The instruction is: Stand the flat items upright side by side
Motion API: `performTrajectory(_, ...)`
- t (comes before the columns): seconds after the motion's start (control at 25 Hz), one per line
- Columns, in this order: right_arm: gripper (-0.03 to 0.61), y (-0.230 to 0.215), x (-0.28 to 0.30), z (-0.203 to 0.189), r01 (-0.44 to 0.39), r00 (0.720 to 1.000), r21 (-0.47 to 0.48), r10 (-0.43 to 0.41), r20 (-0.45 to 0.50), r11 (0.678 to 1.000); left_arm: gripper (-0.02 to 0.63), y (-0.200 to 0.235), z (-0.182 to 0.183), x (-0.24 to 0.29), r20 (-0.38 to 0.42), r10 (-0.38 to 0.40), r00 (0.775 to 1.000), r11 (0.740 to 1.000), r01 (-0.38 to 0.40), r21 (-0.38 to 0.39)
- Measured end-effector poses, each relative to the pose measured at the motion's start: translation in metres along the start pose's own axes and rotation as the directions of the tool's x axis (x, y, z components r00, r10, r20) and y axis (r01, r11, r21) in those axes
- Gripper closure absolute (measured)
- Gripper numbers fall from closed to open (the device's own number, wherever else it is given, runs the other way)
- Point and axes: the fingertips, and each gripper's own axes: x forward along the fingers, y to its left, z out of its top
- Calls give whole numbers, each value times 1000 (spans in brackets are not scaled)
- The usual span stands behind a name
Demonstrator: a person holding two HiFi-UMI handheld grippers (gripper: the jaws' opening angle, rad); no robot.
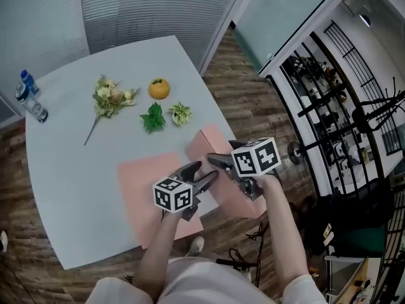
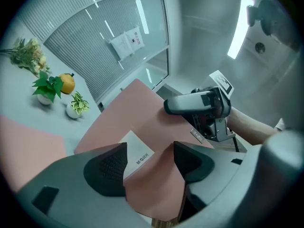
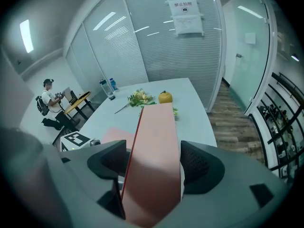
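A pink file (image 1: pixel 218 176) stands tilted up at the table's near right edge. My right gripper (image 1: pixel 220 163) is shut on it, and its spine (image 3: pixel 154 146) fills the gap between the jaws of that gripper (image 3: pixel 153 163). My left gripper (image 1: pixel 199 173) is right beside it on the left. In the left gripper view this gripper (image 2: pixel 149 163) is open, and a corner of the file's face (image 2: pixel 142 122), which bears a white label (image 2: pixel 137 158), lies between the jaws. A second pink file (image 1: pixel 149 192) lies flat on the table (image 1: pixel 76 189) to the left.
At the far side of the table are a bunch of flowers (image 1: pixel 111 97), an orange (image 1: pixel 159 88) and two small potted plants (image 1: pixel 152 117) (image 1: pixel 180 113). Water bottles (image 1: pixel 28 97) stand at the far left corner. Wooden floor and a black rack (image 1: pixel 329 106) lie to the right. A person (image 3: pixel 47 99) sits far off.
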Motion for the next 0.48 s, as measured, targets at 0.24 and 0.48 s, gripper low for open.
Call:
performTrajectory(0.24, 253, -11, 10, -4, 142, 986, -114, -150, -68, 983, 314, -5, 0, 8, -15, -27, 1000, 1000, 27, 12)
performTrajectory(0.48, 256, -16, 9, -6, 158, 985, -117, -166, -54, 980, 314, -5, -2, 12, -14, -43, 999, 999, 43, -13)
